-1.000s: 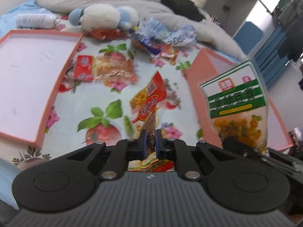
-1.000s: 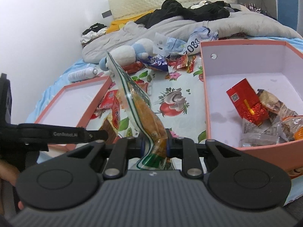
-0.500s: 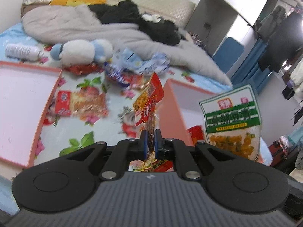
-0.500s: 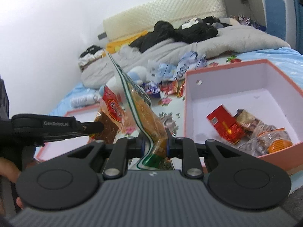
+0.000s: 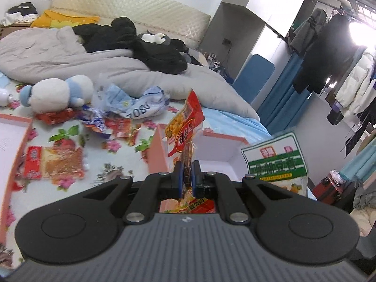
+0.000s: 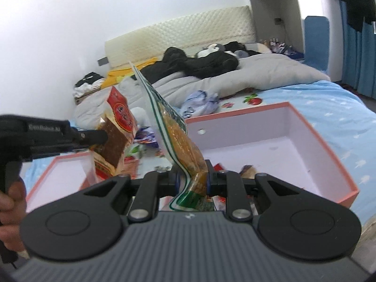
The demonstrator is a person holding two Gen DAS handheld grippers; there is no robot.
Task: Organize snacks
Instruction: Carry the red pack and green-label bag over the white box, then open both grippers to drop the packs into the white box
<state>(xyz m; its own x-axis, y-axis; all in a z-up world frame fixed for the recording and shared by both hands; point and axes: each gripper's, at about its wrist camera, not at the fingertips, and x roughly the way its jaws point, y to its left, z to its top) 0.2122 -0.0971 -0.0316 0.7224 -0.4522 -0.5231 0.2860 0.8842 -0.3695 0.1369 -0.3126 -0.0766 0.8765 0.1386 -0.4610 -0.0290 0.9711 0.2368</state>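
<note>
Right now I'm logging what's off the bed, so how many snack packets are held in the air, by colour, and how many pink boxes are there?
Red snack packet: 1
Green-and-white snack packet: 1
Pink boxes: 2
Total: 4

The left gripper (image 5: 187, 176) tilts downward, its jaws pinched nearly together on a red packet (image 5: 185, 127) that stands up from between them. The right gripper (image 6: 192, 181) points down at a similar slant, jaws a little wider, clamped on a green packet (image 6: 178, 141). A bare hand (image 6: 10, 202) grips the left gripper's handle, just left of the right gripper.
</note>
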